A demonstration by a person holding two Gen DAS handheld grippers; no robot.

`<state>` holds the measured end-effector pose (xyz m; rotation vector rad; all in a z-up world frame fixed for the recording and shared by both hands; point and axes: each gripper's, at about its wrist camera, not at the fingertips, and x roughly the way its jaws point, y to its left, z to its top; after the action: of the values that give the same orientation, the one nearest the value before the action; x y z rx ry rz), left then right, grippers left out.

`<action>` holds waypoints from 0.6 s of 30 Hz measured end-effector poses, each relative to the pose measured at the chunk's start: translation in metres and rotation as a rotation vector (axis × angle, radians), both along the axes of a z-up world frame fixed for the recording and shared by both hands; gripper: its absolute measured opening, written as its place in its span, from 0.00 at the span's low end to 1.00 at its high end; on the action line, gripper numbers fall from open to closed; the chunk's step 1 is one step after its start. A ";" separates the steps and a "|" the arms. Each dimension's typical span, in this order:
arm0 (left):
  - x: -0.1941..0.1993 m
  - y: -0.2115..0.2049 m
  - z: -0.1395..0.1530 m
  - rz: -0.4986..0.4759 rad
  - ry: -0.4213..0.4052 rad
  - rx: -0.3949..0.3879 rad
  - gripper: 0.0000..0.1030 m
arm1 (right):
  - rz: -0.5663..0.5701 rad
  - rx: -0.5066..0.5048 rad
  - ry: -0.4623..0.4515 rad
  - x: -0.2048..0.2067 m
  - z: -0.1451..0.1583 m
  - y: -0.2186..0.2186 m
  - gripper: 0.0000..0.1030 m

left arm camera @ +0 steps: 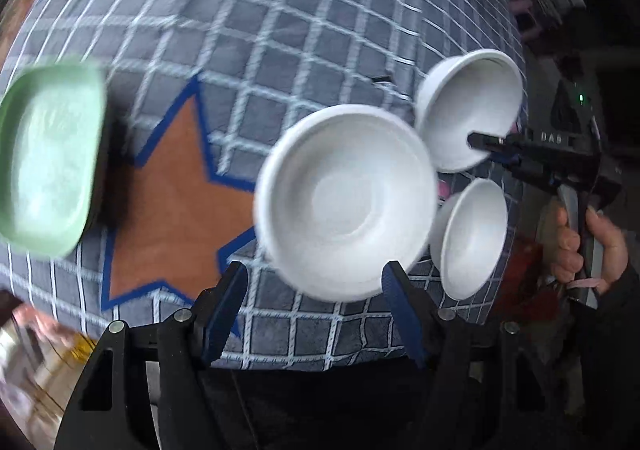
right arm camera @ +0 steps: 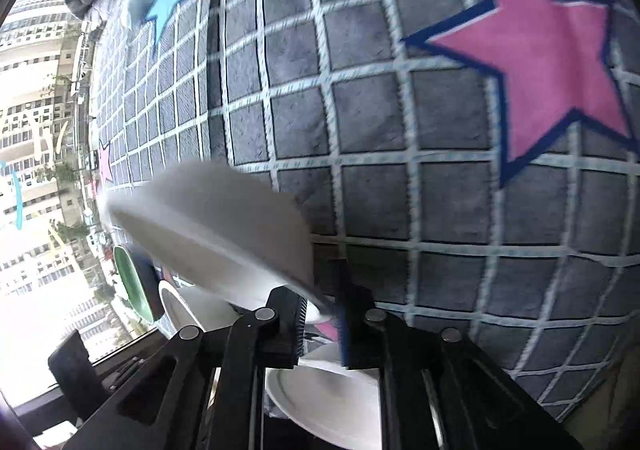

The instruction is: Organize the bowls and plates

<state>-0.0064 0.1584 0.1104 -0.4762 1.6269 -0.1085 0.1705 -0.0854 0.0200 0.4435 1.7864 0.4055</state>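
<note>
Three white bowls show in the left wrist view on a grey checked blanket (left arm camera: 280,50). The largest bowl (left arm camera: 346,202) lies nearest, just beyond my open left gripper (left arm camera: 314,282). My right gripper (left arm camera: 486,140) is shut on the rim of the far bowl (left arm camera: 468,106) and holds it tilted. A smaller bowl (left arm camera: 470,238) lies below it. In the right wrist view my right gripper (right arm camera: 322,324) pinches that bowl's rim (right arm camera: 224,222), with another white bowl (right arm camera: 328,402) underneath. A green dish (left arm camera: 48,158) sits at the left.
The blanket carries an orange star (left arm camera: 172,202), a pink star (right arm camera: 548,62) and blue stars. In the right wrist view the green dish (right arm camera: 132,278) and a white bowl (right arm camera: 184,306) lie at the left. A window with buildings (right arm camera: 36,130) is beyond.
</note>
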 end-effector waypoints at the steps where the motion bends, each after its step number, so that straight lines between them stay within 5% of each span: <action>1: 0.003 -0.004 0.002 -0.015 -0.007 0.002 0.73 | -0.023 0.003 0.000 0.000 0.002 -0.006 0.54; 3: 0.012 -0.013 0.007 -0.046 -0.026 0.005 0.74 | -0.069 0.004 -0.025 -0.002 0.012 -0.018 0.90; 8: 0.018 -0.025 0.022 -0.084 -0.086 0.075 0.74 | -0.137 -0.004 -0.156 -0.010 0.052 -0.036 0.90; 11: 0.017 -0.035 0.034 -0.137 -0.140 0.225 0.74 | -0.136 -0.112 -0.249 -0.040 0.086 -0.037 0.90; 15: 0.010 -0.053 0.054 -0.220 -0.243 0.338 0.79 | 0.039 -0.299 -0.447 -0.100 0.133 -0.013 0.90; 18: 0.008 -0.064 0.054 -0.308 -0.257 0.373 0.80 | 0.192 -0.378 -0.476 -0.136 0.131 0.004 0.90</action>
<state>0.0019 0.0947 0.1642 0.0755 1.4145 -0.0888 0.0344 -0.0818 0.1508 -0.0911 1.3973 0.2677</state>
